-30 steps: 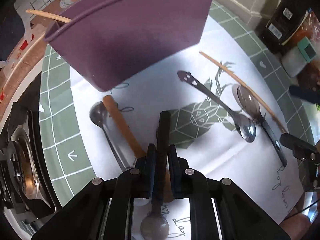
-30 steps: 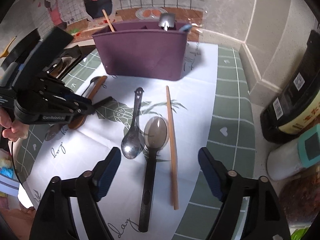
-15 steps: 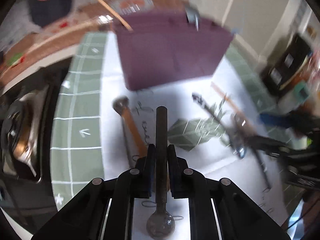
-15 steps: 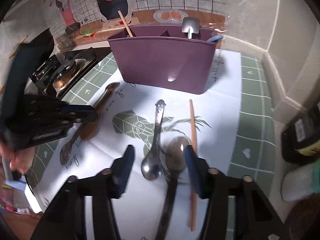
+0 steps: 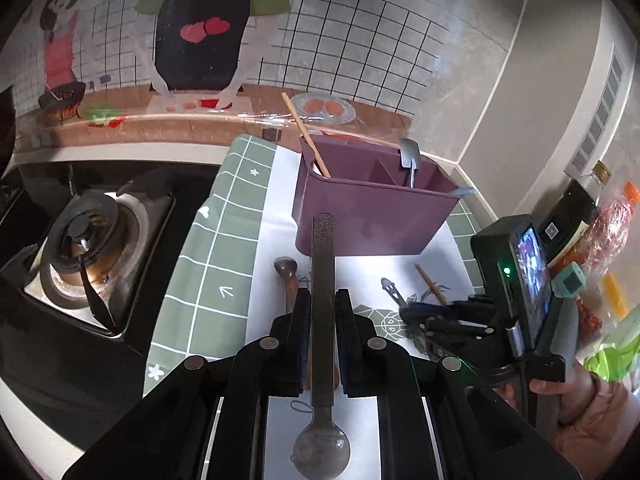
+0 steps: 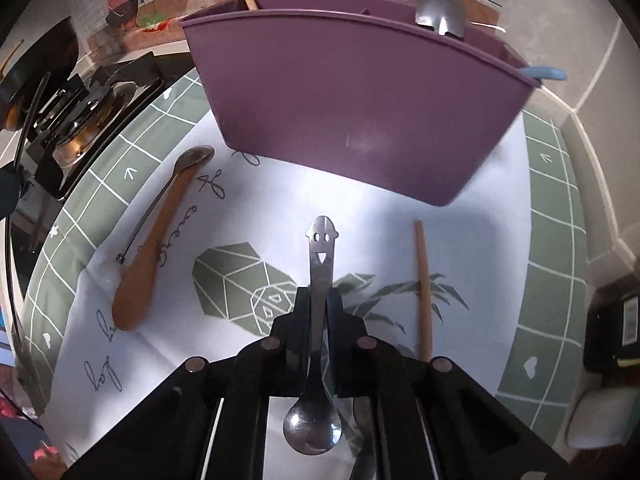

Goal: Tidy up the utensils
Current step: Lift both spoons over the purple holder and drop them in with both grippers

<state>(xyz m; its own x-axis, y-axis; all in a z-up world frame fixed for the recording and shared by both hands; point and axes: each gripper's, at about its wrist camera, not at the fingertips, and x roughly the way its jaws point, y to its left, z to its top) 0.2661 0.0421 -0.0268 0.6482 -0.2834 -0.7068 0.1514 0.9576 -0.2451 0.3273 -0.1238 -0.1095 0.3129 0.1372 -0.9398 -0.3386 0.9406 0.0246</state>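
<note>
My left gripper (image 5: 322,300) is shut on a dark-handled spoon (image 5: 322,280), held above the mat with its handle pointing toward the purple utensil holder (image 5: 372,216). My right gripper (image 6: 319,300) is shut on a steel smiley-face spoon (image 6: 320,256), low over the mat in front of the holder (image 6: 352,108). The holder contains a wooden chopstick (image 5: 306,136) and a steel utensil (image 5: 410,158). A wooden spoon (image 6: 154,248), a thin steel spoon (image 6: 168,196) and a chopstick (image 6: 422,288) lie on the mat.
A gas stove (image 5: 88,232) sits to the left of the green-and-white mat (image 5: 216,264). Bottles and packets (image 5: 580,216) stand at the right by the wall. The right gripper's body (image 5: 512,300) shows in the left wrist view, right of the holder.
My left gripper lifted and tilted up with the dark spoon, now facing the holder from farther back. My right gripper closed on the smiley spoon, having been open above it.
</note>
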